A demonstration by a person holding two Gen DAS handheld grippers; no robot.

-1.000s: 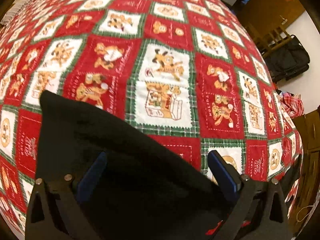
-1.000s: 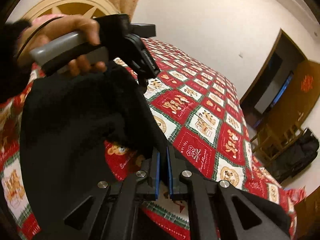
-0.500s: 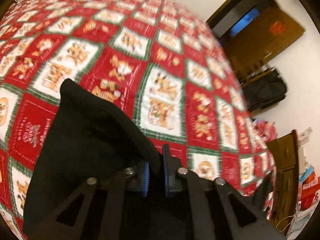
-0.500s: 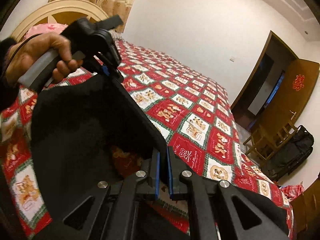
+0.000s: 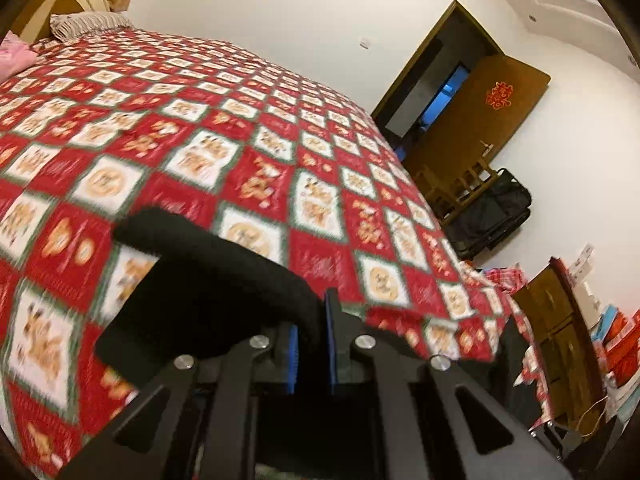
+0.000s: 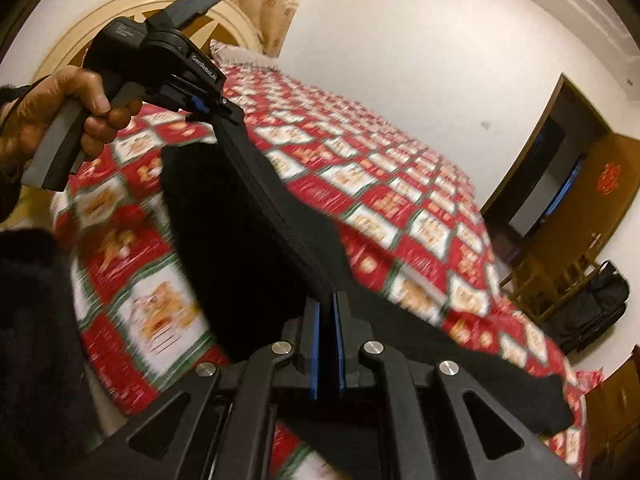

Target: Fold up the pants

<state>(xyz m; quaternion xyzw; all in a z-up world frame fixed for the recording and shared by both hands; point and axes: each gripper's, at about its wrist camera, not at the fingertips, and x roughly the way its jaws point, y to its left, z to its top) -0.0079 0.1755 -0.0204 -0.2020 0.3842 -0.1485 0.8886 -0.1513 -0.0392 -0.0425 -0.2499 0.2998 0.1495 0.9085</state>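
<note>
A: Where are the pants (image 6: 248, 240) right now?

B: Up off the bed (image 5: 168, 128), a black cloth stretched between the two tools. The right tongs (image 6: 326, 312) are pressed together on one edge of the fabric, the blue pads squeezing it. The left tongs (image 5: 312, 320) are likewise clamped on the cloth; in the right wrist view they show at upper left (image 6: 218, 110), pinching the far end of the same taut edge, with a hand (image 6: 52, 120) around the grey grip.

A: So the edge runs straight?

B: It runs as a tight diagonal band from the left tongs down to the right ones. Below that line the rest of the cloth hangs slack in a dark fold over the red checked bedspread; one loose end trails to the lower right.

A: And room to move?

B: The bedspread lies open and flat from the cloth all the way to the pillow (image 5: 88, 24) at the headboard. The near edge of the bed drops away on the right, where a wooden chair (image 5: 460, 184) and a black bag (image 5: 492, 216) stand near the open door (image 5: 476, 120).
</note>
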